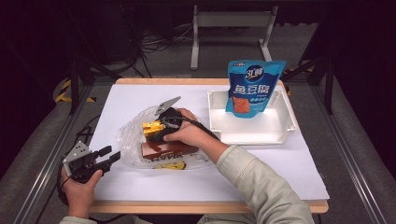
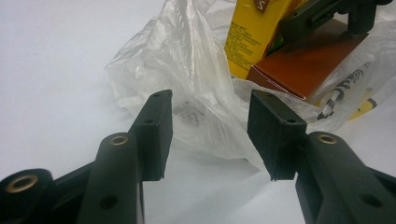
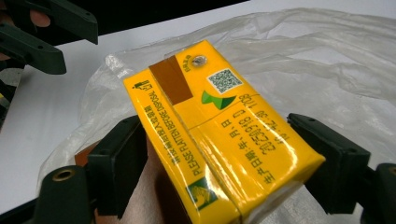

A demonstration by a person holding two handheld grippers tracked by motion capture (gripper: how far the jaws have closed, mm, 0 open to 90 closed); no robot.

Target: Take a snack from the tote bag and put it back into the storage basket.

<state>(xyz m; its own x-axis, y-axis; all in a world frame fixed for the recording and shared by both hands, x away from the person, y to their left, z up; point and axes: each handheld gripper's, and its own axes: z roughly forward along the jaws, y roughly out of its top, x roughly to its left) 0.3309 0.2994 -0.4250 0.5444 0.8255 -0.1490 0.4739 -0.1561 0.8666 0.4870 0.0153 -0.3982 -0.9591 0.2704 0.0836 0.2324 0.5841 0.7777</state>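
My right gripper [image 1: 156,130] [image 3: 229,158] is shut on a yellow drink carton [image 1: 152,127] [image 3: 219,126], one pad on each long side, and holds it tilted over a crumpled clear plastic bag [image 1: 130,135] [image 3: 327,60]. A brown box [image 1: 163,150] [image 2: 303,65] lies in the bag just under the carton. At the table's front left my left gripper [image 1: 112,154] [image 2: 210,135] is open and level, its pads empty. It points at the bag's near edge [image 2: 187,70]. The left gripper view also catches the carton [image 2: 252,32] and my right gripper [image 2: 322,14].
A white tray [image 1: 252,135] stands at the back right with a blue snack pouch [image 1: 252,88] upright inside it. A white sheet [image 1: 187,177] covers the wooden table. Beyond the table lie cables and a metal stand.
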